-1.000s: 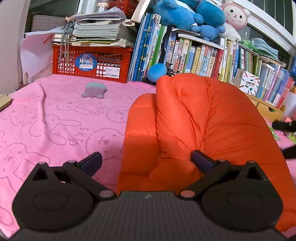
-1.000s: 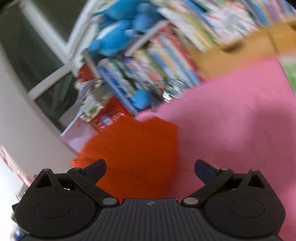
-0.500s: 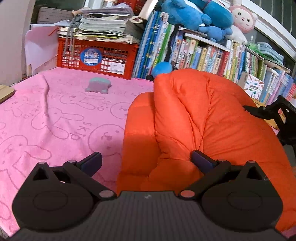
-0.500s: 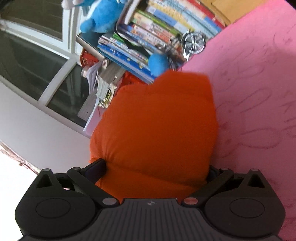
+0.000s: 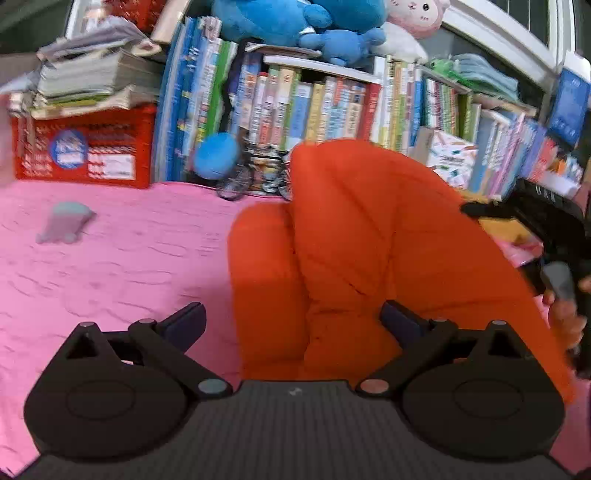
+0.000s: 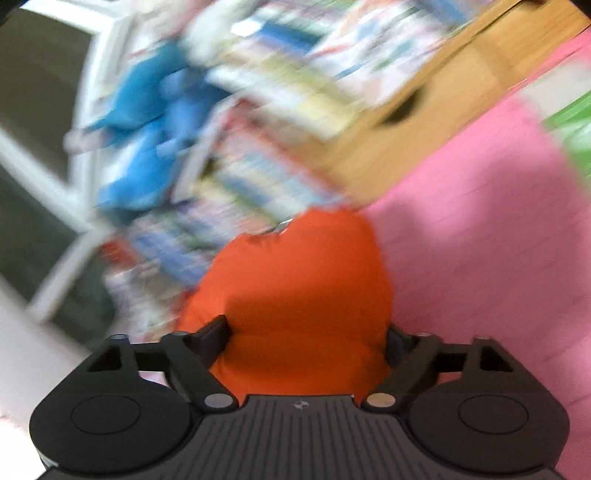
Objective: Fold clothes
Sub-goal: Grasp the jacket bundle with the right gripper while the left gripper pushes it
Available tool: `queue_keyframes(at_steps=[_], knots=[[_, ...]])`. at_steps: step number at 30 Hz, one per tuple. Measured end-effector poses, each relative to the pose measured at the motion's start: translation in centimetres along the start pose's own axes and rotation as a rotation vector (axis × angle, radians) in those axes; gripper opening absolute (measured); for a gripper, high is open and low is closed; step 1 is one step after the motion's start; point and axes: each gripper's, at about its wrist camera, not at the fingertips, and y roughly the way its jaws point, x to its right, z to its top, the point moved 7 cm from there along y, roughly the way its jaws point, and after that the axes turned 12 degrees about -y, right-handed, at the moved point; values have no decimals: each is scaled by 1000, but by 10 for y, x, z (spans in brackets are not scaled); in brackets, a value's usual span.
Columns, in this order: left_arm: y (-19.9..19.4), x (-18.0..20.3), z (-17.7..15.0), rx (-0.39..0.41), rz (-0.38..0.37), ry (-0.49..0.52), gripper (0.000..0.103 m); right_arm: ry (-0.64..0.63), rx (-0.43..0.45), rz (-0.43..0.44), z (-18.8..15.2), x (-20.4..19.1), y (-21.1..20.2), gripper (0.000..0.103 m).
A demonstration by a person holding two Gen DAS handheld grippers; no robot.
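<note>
Nearest the viewer, the left gripper [image 5: 291,325] has its fingers spread wide, one over the pink blanket [image 5: 110,266] and the other against the near edge of the orange padded jacket [image 5: 369,258], pinching nothing. The right gripper [image 6: 308,338] straddles a bulging end of the same jacket [image 6: 306,291]; its jaws are opening slightly, the padding fills the gap between them, and whether the pads press on it cannot be told through the blur. The jacket lies bunched on the blanket, just in front of the row of books [image 5: 314,107]. It appears light, soft and puffy, likely springy and somewhat slick, so a fold may reopen; a hem, seam or cuff edge would give a firmer hold than the swollen padding. To the left of the jacket, at the blanket's far edge, a red crate [image 5: 85,147] carries stacked papers on its top; its inside cannot be seen. Beyond the jacket, blue plush toys [image 5: 295,22] rest above the books.
</note>
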Motion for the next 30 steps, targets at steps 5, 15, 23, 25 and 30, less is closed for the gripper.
queue_keyframes(at_steps=[5, 15, 23, 25, 30], knots=[[-31, -5, 2, 93, 41, 21, 101, -269, 72, -104, -9, -8, -59, 99], [-101, 5, -6, 279, 86, 138, 101, -945, 25, -71, -141, -109, -135, 103], [-78, 60, -49, 160, 11, 377, 83, -979, -18, -220, -163, -111, -116, 74], [-66, 57, -53, 126, 31, 358, 82, -937, -22, -238, -162, -102, -117, 68], [-60, 34, -56, 74, 66, 288, 82, -824, -4, -269, -153, -82, -127, 65]])
